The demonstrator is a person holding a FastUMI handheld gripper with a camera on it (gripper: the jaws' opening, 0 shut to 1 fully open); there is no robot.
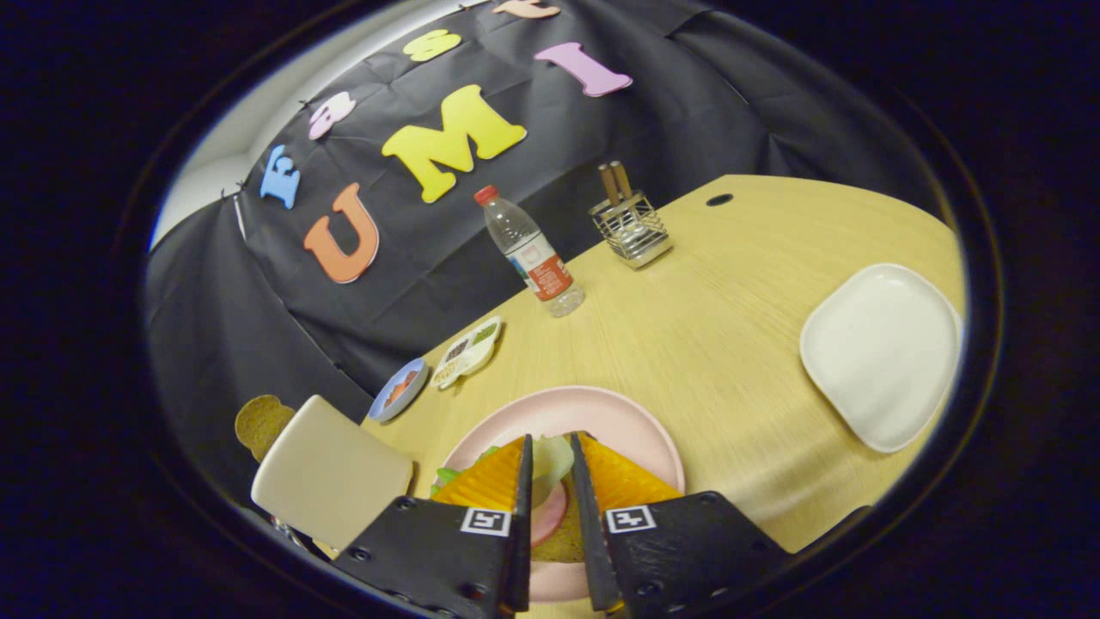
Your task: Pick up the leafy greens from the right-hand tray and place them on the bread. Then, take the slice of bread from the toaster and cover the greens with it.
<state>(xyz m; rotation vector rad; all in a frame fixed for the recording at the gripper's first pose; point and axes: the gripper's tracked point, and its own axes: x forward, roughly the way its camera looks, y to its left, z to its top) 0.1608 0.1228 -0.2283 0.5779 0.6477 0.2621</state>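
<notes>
A clear plastic water bottle [530,254] with a red cap and a red-and-white label stands upright near the far edge of the pale wooden table [722,344], close to the black cloth wall [258,318]. To its right, also far back, a wire mesh holder [632,229] holds two brown sticks standing upright. Beyond that holder, a small dark round hole [719,199] is set in the tabletop. To the left of the bottle, at the table's left edge, a white divided dish [468,351] holds small portions of dark and light bits, and just beside it lies a small blue saucer [399,389] with something reddish on it.
</notes>
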